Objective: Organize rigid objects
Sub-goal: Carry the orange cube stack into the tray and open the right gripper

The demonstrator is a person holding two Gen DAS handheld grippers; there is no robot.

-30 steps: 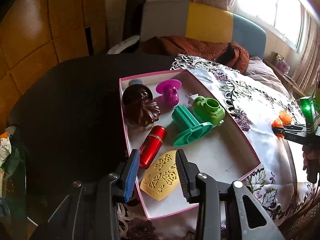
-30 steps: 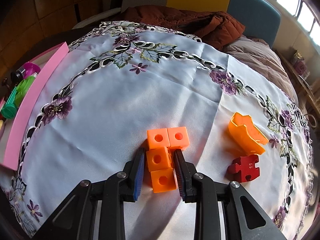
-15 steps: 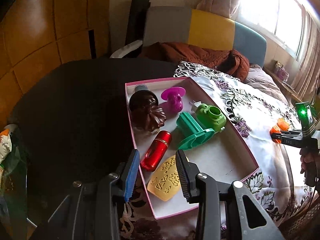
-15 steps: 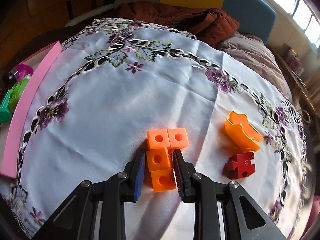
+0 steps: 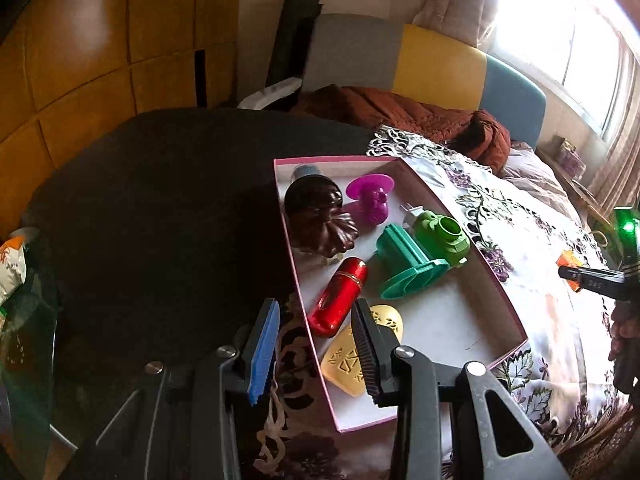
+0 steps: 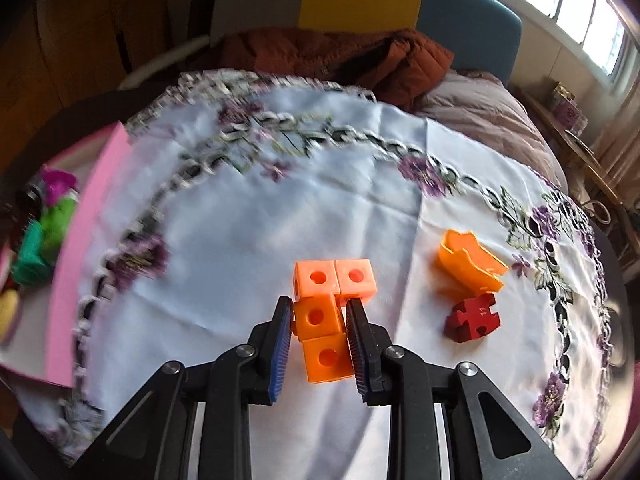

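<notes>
My right gripper [image 6: 318,320] is shut on an orange piece of linked cubes [image 6: 330,312] and holds it over the white embroidered tablecloth [image 6: 260,240]. An orange open shape [image 6: 470,262] and a dark red puzzle piece [image 6: 474,318] lie to its right. My left gripper [image 5: 316,332] is open and empty above the near left corner of the pink box [image 5: 500,292]. The box holds a red tube [image 5: 340,296], a yellow patterned piece [image 5: 360,354], a teal part [image 5: 408,264], a green part [image 5: 442,234], a magenta piece [image 5: 370,196] and a dark brown mould [image 5: 320,216].
The pink box also shows at the left edge of the right wrist view [image 6: 68,256]. A dark tabletop [image 5: 160,208] lies left of the box. A sofa with a brown jacket [image 6: 340,56] stands behind the table.
The right gripper has lifted the orange cube piece slightly and swung, blurring the view. The left gripper has drawn back and left, so the box sits further right.
</notes>
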